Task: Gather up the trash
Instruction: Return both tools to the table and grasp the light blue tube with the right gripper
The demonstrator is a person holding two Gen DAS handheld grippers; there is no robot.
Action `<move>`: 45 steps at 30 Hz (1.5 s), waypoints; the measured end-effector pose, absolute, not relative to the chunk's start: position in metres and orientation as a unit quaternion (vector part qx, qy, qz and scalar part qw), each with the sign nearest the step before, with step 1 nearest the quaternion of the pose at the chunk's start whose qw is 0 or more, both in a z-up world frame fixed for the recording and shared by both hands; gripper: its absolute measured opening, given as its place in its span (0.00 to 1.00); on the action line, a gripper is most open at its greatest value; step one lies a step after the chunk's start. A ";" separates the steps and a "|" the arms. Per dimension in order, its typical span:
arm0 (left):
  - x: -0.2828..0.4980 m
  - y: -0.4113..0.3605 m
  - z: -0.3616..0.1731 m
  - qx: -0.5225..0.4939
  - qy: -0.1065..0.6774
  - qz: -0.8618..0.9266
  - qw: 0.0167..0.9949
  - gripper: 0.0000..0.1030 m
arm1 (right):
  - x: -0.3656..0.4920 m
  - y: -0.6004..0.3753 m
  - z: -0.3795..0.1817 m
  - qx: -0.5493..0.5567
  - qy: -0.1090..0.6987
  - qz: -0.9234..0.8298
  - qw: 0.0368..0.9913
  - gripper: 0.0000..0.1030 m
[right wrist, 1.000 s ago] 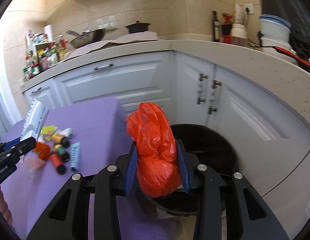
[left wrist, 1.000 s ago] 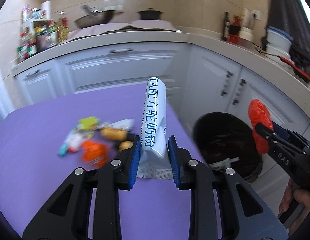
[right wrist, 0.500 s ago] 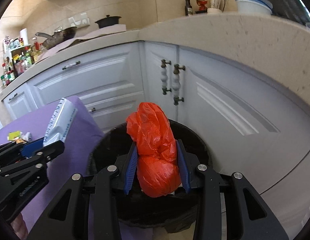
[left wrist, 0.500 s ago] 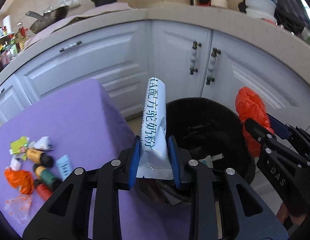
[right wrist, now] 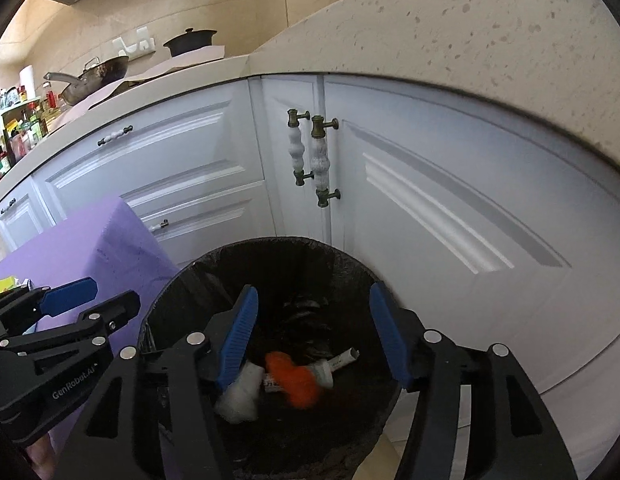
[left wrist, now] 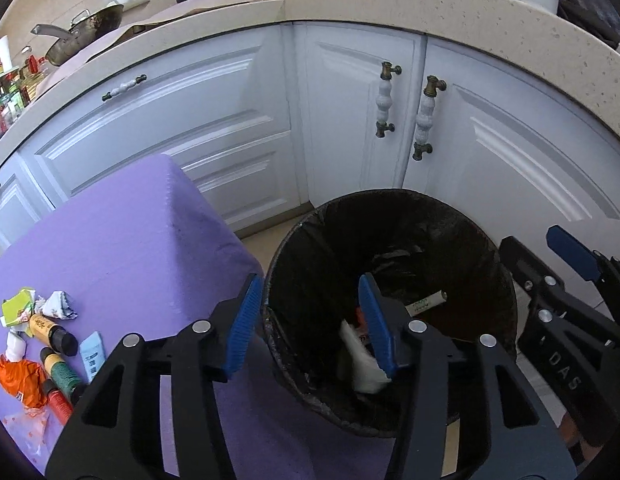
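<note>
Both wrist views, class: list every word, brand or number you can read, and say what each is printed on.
"DAS" – on the right gripper, seen from the left wrist view.
"GenRobot.AI" – on the left gripper, seen from the right wrist view.
Print on the small bottles and the blue packet on the purple table: too small to read.
Print on the tube in the trash bin: blurred, unreadable.

The bin's point(right wrist: 181, 280) mouth lies open between the purple table point(right wrist: 109, 240) and cabinet doors point(right wrist: 430, 216).
</note>
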State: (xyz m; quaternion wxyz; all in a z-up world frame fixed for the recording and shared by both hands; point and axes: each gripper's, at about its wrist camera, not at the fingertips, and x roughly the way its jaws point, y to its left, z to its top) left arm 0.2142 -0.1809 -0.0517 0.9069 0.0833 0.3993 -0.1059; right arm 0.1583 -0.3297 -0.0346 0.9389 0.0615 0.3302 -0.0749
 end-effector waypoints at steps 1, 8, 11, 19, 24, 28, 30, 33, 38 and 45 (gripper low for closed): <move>0.213 -0.178 -0.050 0.081 0.398 -0.105 0.908 0.48 | 0.158 -0.330 -0.034 0.061 0.329 -0.075 0.939 0.56; 0.198 -0.151 -0.028 0.063 0.377 -0.090 0.920 0.48 | 0.152 -0.323 -0.025 0.059 0.325 -0.074 0.941 0.56; 0.189 -0.135 -0.019 0.057 0.368 -0.081 0.924 0.48 | 0.150 -0.315 -0.020 0.057 0.323 -0.067 0.942 0.56; 0.158 -0.074 0.001 0.037 0.355 -0.039 0.933 0.50 | 0.144 -0.272 -0.006 0.049 0.316 -0.022 0.947 0.56; 0.137 -0.033 0.006 0.025 0.351 -0.001 0.936 0.53 | 0.140 -0.236 0.000 0.038 0.315 0.021 0.948 0.56; 0.118 0.004 0.008 0.014 0.350 0.032 0.936 0.56 | 0.137 -0.207 0.001 0.029 0.318 0.052 0.946 0.56; 0.109 0.020 0.007 0.008 0.352 0.048 0.935 0.58 | 0.136 -0.191 0.000 0.022 0.321 0.068 0.944 0.56; 0.096 0.044 0.005 -0.003 0.357 0.069 0.931 0.59 | 0.134 -0.173 -0.001 0.015 0.326 0.089 0.941 0.56; 0.080 0.076 -0.003 -0.019 0.366 0.101 0.925 0.60 | 0.134 -0.145 -0.006 -0.001 0.338 0.117 0.934 0.56; 0.071 0.110 -0.017 -0.040 0.384 0.133 0.913 0.60 | 0.141 -0.111 -0.014 -0.028 0.363 0.140 0.921 0.56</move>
